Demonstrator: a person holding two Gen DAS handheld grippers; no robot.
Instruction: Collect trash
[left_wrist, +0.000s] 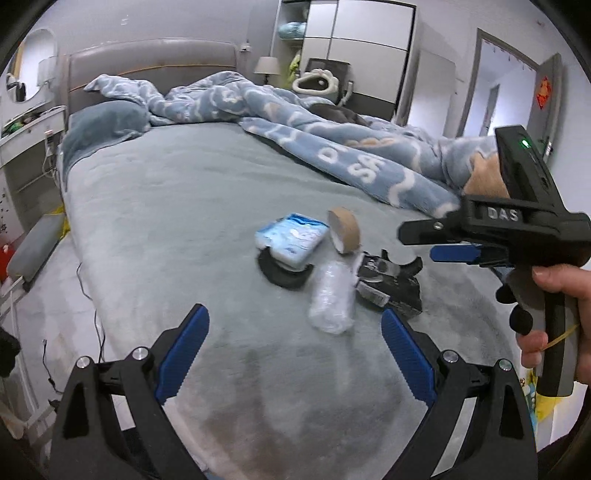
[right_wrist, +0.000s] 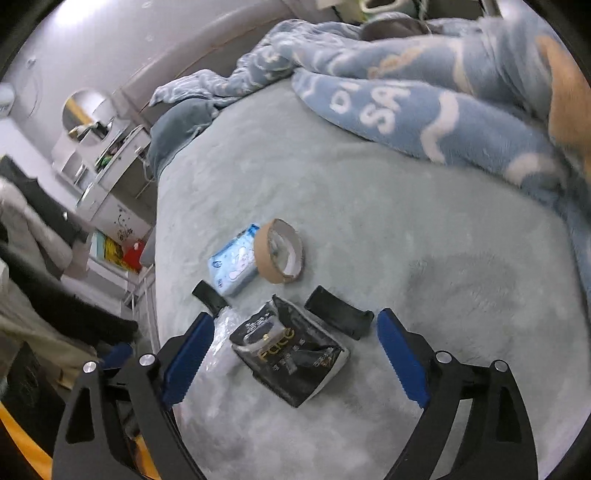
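Bed (left_wrist: 155, 206): grey plush cover, bare across most of its near half; the trash lies in one small cluster, taken here with the tape core as landmark.

1. Tape core (right_wrist: 277, 251), brown cardboard ring, on edge. Light, stiff; likely to roll if nudged. Take by pinching the wall.
2. Tissue pack (right_wrist: 233, 263), blue and white, touching the core on its left. Soft, light, yields under pressure; grip across the short side.
3. Black foil packet (right_wrist: 291, 354), torn open, in front of the core. Crinkly, slick, near weightless; pinch a raised crumpled edge rather than the flat face.
4. Clear plastic wrap (left_wrist: 331, 297), crumpled, beside the packet, in front of the core. Limp, slippery; gather at the bulk.
5. Two black curved pieces (right_wrist: 338, 312), one beside the packet and one by the tissue pack; material cannot be told.

Left hand-held gripper (left_wrist: 295, 347): jaws wide apart, holding nothing, short of the wrap.
Right hand-held gripper (right_wrist: 293, 350): jaws wide apart, holding nothing, straddling the foil packet from above.

Room: the rumpled blue blanket (left_wrist: 362, 158) lies well behind the core; the bed's left edge is near the tissue pack, so a push leftward risks dropping items to the floor. Open cover lies to the core's right.
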